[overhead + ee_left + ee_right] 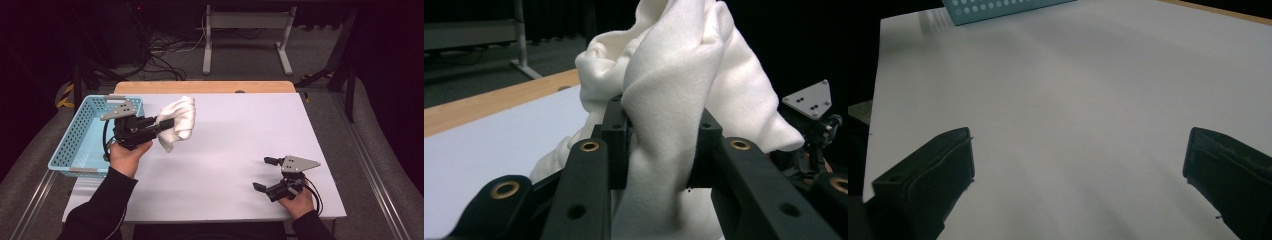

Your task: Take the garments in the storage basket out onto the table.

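Observation:
A white cloth [179,121] hangs bunched above the white table top [235,145], close to the light blue basket [75,140] at the left. My left gripper [167,123] is shut on the cloth, and in the left gripper view both jaws pinch a thick fold of the cloth [669,120]. My right gripper [265,175] rests near the table's front right, jaws wide open. In the right gripper view its fingertips [943,165] stand far apart over bare table with nothing between them.
The basket's perforated wall [998,7] shows at the far end in the right gripper view. A wooden strip [202,87] edges the table's back. Beyond it stand a white frame [245,35] and floor cables. The right gripper [814,115] shows behind the cloth.

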Demonstrator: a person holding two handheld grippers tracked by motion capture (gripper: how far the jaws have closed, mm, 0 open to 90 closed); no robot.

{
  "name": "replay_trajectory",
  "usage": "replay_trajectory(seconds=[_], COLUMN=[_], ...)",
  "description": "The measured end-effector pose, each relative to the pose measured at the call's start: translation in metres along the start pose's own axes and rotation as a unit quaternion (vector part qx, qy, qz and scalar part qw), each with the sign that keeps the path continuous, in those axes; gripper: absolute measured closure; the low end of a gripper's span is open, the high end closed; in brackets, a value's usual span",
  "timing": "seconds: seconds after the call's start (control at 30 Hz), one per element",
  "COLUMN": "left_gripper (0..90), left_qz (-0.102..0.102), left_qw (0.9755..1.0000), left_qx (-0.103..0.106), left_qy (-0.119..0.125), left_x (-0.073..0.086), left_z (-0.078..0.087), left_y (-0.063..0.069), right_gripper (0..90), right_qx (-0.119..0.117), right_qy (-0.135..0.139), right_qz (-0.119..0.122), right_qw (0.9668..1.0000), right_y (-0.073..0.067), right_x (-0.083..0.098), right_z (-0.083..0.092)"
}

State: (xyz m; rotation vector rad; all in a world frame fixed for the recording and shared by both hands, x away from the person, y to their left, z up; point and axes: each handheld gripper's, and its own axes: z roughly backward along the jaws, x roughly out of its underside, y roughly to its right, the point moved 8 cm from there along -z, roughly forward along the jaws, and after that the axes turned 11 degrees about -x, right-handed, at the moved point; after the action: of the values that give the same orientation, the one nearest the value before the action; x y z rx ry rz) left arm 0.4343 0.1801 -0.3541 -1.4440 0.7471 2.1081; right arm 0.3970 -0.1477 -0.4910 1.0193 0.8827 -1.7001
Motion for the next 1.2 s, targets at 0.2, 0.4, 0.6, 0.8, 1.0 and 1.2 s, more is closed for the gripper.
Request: replay_trajectory(seconds=[0.2,0.4,0.6,0.8,1.0,1.2], left_gripper=[69.3,69.3,69.3,69.3,69.2,69.0], left_qz=[-0.005,-0.002,-0.002,-0.006,-0.007,-0.006], left_qw=[0.9997,0.9988,0.9977,0.9962,0.9954,0.9941], left_qx=[0.023,0.045,0.062,0.077,0.082,0.088], left_qy=[-0.01,-0.02,-0.027,-0.039,-0.049,-0.063], left_x=[0.013,0.028,0.039,0.053,0.065,0.078], left_z=[-0.016,-0.032,-0.047,-0.063,-0.074,-0.086], left_y=[0.013,0.023,0.032,0.041,0.046,0.047], right_gripper=[0.8,0.8,0.8,0.8,0.8,0.8], right_qx=[0.0,-0.001,-0.001,-0.002,-0.004,-0.005], right_qy=[0.0,0.001,0.002,0.001,0.002,0.002], right_qz=[0.0,-0.001,-0.001,0.001,0.001,0.002], right_qw=[1.0,1.0,1.0,1.0,1.0,1.0], right_y=[0.0,0.0,0.0,0.0,-0.001,-0.001], right_x=[0.0,0.0,0.0,0.0,0.0,0.0], right_z=[0.0,0.0,0.0,0.0,0.0,0.0])
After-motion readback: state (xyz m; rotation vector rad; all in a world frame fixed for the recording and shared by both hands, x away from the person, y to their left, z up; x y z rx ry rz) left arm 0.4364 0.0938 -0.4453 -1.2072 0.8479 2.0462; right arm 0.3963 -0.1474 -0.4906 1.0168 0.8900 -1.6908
